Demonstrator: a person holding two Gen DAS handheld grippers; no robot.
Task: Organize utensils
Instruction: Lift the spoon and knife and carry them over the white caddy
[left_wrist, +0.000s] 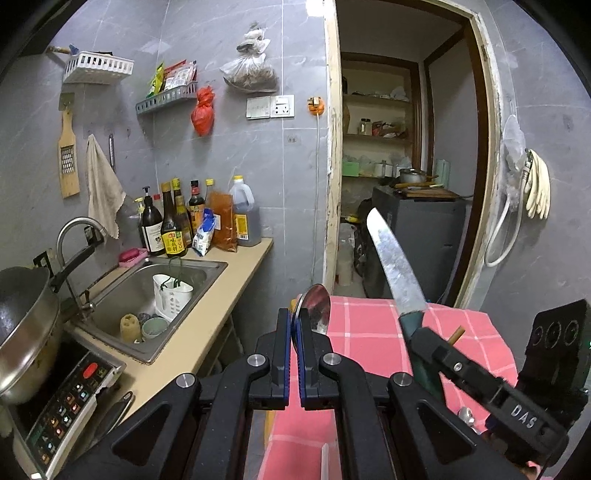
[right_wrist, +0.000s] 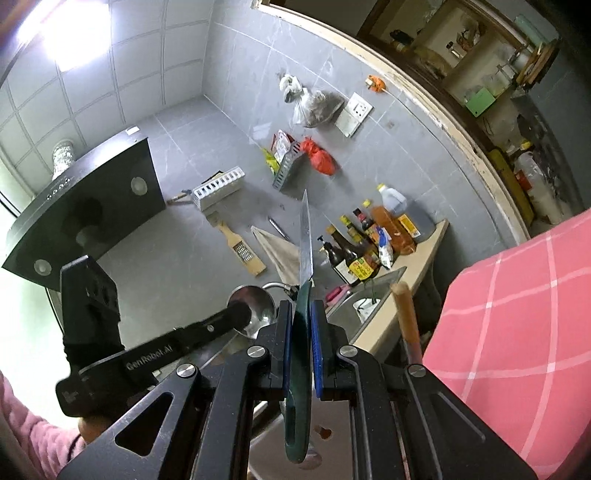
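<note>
Above the pink checked cloth (left_wrist: 369, 332), left gripper (left_wrist: 295, 325) pinches a smooth, slippery spoon (left_wrist: 314, 306); right gripper (right_wrist: 301, 332) clamps the stiff knife (right_wrist: 304, 240) by its handle, blade toward 12 o'clock.

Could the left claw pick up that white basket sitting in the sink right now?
Probably not yet. The left claw is shut on a spoon, so it has no free grip. The path to the white basket in the sink looks open.

"DAS" is embossed on the right gripper (left_wrist: 415, 332) body. "GenRobot.AI" is printed on the left gripper (right_wrist: 240, 314) arm. Labels on the sauce bottles (left_wrist: 173, 229) beside the sink (left_wrist: 207, 280) are unreadable.
</note>
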